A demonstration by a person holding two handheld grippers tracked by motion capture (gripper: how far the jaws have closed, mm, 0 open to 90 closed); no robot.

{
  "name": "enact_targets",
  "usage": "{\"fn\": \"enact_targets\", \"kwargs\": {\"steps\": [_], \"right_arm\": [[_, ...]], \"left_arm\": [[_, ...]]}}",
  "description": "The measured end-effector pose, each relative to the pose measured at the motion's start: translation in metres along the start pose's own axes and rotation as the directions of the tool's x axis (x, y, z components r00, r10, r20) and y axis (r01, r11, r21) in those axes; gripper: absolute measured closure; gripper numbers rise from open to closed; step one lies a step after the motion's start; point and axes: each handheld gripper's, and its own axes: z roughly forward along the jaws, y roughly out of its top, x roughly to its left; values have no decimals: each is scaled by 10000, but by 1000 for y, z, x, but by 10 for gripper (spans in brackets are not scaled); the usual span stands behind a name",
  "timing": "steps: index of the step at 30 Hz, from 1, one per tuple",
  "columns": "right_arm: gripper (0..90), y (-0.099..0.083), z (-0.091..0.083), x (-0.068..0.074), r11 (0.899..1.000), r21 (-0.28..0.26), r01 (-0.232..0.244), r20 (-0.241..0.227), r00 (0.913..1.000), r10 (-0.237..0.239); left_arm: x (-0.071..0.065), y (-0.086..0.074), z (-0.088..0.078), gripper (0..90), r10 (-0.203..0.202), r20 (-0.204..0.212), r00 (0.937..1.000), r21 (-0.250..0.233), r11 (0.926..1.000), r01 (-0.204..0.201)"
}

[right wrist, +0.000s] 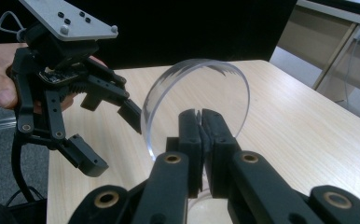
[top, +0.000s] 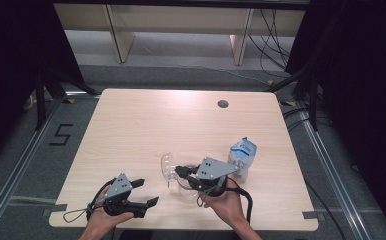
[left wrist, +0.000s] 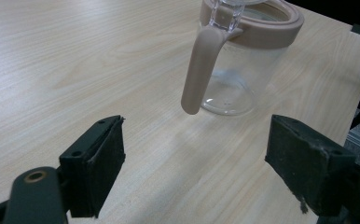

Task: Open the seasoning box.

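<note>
R claw [right wrist: 201,122] is clamped nearly fully closed on a thin clear disc [right wrist: 201,88], prob. the lid of the pitcher [left wrist: 243,60]; pads pinch its lower edge and the disc stands on edge, tilted, above the worktop [top: 146,125]. In the high view the disc [top: 167,166] sits just left of the R claw [top: 181,171], w/ the pitcher under and behind that claw, mostly hidden by hand and plate.

L claw [left wrist: 194,158] is wide open, holding nothing. It hovers low over the worktop, aimed at the pitcher's beige handle [left wrist: 199,70], near it but not touching. In the high view the L claw [top: 146,192] is left of and nearer the person than the pitcher.

A white-blue bag [top: 243,156] stands just right of the pitcher, close to the R hand.

Risks, as I judge them:
- Grip is on a thin, slick edge only; any twist or bump could make the disc pivot or slip out and drop on the worktop.
- Pitcher is unheld; nudging it w/ the disc or R claw could slide or tip it.
- L claw closing off-centre could push the handle and spin the pitcher instead of gripping.
- R hand swinging right could knock the bag over.
</note>
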Motion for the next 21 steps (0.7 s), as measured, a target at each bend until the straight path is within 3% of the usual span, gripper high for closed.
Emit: {"fn": "enact_targets", "kwargs": {"steps": [15,21], "right_arm": [[586,-12,-20,-6,9987,-225,-453,441,9980,463],[518,-21,-34,-10,9977,-352,-581,564,9966,600]], "left_arm": [[-1,-1,1,187,-130,-6,9999,-80,9999,130],[0,-1,1,187,-25,15,10000,-23,10000,25]]}}
